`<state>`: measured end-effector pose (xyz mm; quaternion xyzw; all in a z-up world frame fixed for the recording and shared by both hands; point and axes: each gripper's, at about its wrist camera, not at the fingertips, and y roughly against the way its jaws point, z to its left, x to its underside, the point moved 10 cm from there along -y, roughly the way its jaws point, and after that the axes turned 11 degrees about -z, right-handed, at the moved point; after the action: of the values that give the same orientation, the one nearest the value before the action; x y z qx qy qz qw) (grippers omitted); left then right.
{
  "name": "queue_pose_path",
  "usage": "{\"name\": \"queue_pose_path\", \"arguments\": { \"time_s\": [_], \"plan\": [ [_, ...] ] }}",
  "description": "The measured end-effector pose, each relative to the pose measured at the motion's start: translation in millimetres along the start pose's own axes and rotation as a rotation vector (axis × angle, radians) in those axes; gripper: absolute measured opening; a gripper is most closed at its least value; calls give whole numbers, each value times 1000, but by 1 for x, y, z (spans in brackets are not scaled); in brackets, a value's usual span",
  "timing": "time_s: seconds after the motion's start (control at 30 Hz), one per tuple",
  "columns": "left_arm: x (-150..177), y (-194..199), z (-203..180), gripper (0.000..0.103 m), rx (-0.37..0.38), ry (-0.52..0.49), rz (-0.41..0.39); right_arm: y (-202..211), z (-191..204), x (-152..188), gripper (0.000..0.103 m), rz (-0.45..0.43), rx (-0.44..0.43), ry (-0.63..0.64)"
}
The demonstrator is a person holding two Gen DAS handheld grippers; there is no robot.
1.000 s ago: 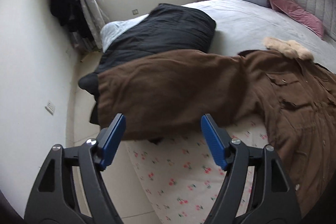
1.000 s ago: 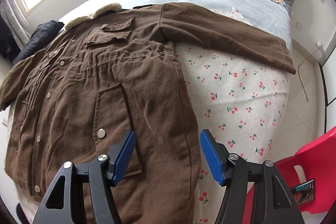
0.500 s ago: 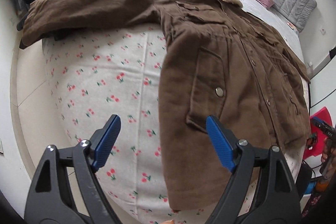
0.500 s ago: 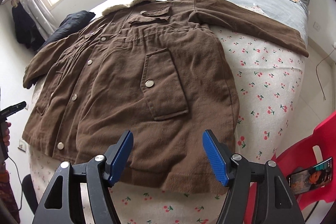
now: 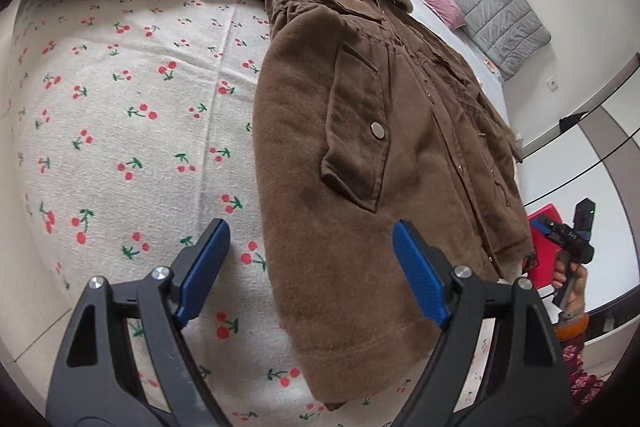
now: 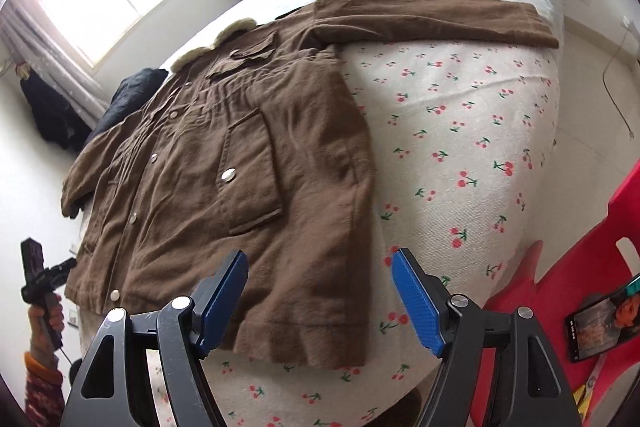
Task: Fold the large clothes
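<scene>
The brown fur-collared canvas coat (image 6: 240,163) lies flat on the cherry-print bed cover (image 6: 460,131). Left hand-held gripper (image 5: 310,275) stands apart and empty at the coat's hem corner; right hand-held gripper (image 6: 320,301) is opening, empty, at the other. A shallow pinch could let the heavy hem slip and sag mid-fold.

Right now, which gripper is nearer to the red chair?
Right. The right gripper, jaws opening and empty, hangs over the coat's hem corner, beside the red chair. The left gripper is over the opposite hem corner, across the coat's width.
</scene>
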<state>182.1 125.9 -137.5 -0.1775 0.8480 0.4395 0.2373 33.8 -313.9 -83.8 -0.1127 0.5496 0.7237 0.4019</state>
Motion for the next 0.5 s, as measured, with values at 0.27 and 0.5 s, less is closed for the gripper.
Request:
{"name": "queue_pose_path", "arguments": {
  "time_s": [0.27,0.5],
  "plan": [
    [20,-12,-33,81,171,14,29,-37,4,15,75,51,-54,-39],
    [40,-18,-65,73,266,-10,81,-49,45,29,72,129,-168,5]
  ]
}}
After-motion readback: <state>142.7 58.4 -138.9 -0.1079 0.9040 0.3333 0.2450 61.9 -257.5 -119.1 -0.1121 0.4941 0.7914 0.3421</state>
